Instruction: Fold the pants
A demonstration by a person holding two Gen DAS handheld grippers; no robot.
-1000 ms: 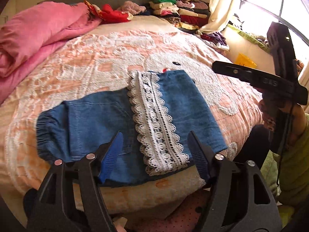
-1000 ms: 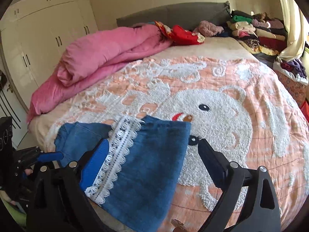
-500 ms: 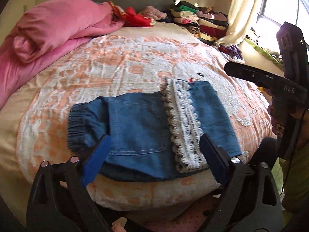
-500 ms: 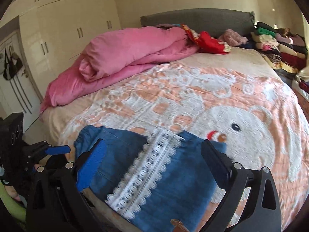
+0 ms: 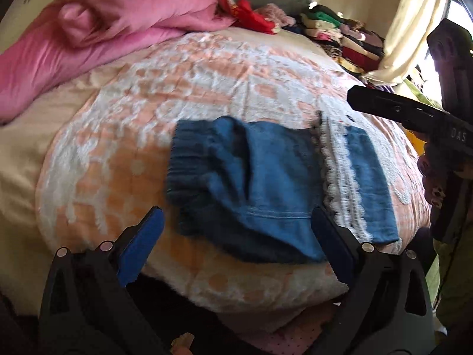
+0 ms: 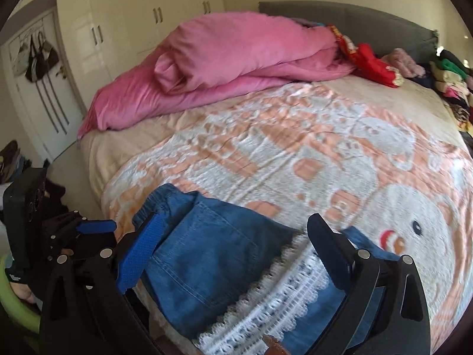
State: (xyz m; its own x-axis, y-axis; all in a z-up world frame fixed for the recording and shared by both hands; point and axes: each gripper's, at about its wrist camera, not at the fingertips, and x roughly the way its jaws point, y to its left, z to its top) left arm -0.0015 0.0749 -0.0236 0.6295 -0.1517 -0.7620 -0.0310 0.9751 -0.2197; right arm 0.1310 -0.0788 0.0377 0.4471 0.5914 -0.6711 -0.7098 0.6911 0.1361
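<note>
Blue denim pants (image 5: 266, 183) with a white lace band (image 5: 340, 177) lie folded on the peach and white bedspread near the bed's front edge. Their elastic waistband (image 5: 189, 168) points left. My left gripper (image 5: 233, 245) is open and empty, just in front of the pants' near edge. My right gripper (image 6: 233, 251) is open and empty, held over the pants (image 6: 207, 254) and their lace band (image 6: 280, 304). The right gripper also shows at the right edge of the left wrist view (image 5: 414, 112); the left gripper shows at the left of the right wrist view (image 6: 59, 236).
A rolled pink duvet (image 6: 236, 59) lies at the bed's far left. Red clothes (image 6: 372, 65) and stacks of folded clothes (image 5: 348, 38) sit by the grey headboard (image 6: 369, 20). White wardrobes (image 6: 118, 14) stand on the left. A curtain and window (image 5: 414, 23) are at right.
Both grippers swung leftward along the bed's front edge, so the pants sit further right in both views. Both stay open; the pants have not moved.
</note>
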